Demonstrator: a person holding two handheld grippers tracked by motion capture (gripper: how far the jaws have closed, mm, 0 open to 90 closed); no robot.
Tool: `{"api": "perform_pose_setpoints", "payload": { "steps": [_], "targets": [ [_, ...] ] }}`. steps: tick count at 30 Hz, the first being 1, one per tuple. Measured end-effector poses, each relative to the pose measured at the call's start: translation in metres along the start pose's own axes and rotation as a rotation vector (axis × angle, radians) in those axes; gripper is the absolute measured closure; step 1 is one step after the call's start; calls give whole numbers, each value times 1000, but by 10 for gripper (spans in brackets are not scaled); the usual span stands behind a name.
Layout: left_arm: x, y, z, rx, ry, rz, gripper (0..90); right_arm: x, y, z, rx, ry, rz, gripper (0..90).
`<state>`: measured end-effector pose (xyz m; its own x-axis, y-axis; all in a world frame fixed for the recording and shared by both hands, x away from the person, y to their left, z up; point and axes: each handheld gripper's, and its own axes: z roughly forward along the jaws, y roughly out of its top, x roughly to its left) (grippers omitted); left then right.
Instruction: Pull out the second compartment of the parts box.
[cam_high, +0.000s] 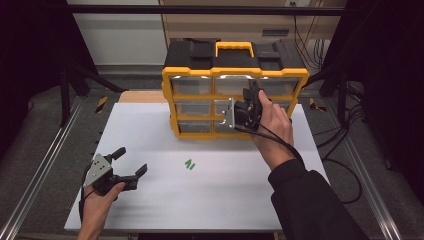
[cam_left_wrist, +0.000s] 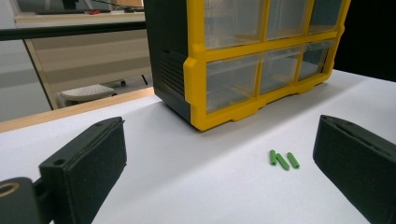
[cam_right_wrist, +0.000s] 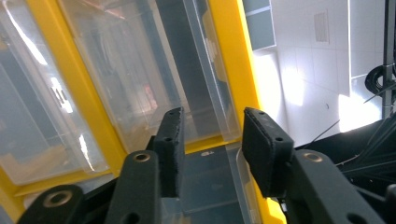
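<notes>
Right gripper (cam_right_wrist: 210, 154) jaws half-open at a clear drawer (cam_right_wrist: 154, 74) of the yellow organizer (cam_high: 235, 90), gripping nothing. Thin, slick, light plastic: you take its front lip.

Your high view looks forward and down over the table (cam_high: 210, 200). Your left gripper view sits low near the tabletop, facing the drawer cabinet (cam_left_wrist: 261, 60) both share. Your right gripper view sits tilted, close against its drawers.

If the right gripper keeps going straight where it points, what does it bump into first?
Most likely a clear drawer on the right side of the yellow drawer cabinet. The right gripper points at it up close, jaws partly open, though the gap is hard to judge.
</notes>
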<state>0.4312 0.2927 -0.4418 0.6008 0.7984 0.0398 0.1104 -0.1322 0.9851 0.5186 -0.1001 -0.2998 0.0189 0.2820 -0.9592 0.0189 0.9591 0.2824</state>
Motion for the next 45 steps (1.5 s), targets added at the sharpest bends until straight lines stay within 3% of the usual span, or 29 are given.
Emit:
{"api": "perform_pose_setpoints", "payload": {
  "steps": [4,16,29,41,45],
  "targets": [
    [0,0,0,0,-1,0,24,-1,1,1,5,-7,-4,641],
    [1,-1,0,3,13,-1,23,2,3,8,-2,-33,-87,711],
    [1,-1,0,2,19,-2,22,5,5,15,16,-48,-119,755],
    [1,-1,0,1,18,-2,22,7,5,18,15,-81,-197,795],
    [2,-1,0,0,20,-5,22,6,5,19,14,-83,-195,811]
  ]
}}
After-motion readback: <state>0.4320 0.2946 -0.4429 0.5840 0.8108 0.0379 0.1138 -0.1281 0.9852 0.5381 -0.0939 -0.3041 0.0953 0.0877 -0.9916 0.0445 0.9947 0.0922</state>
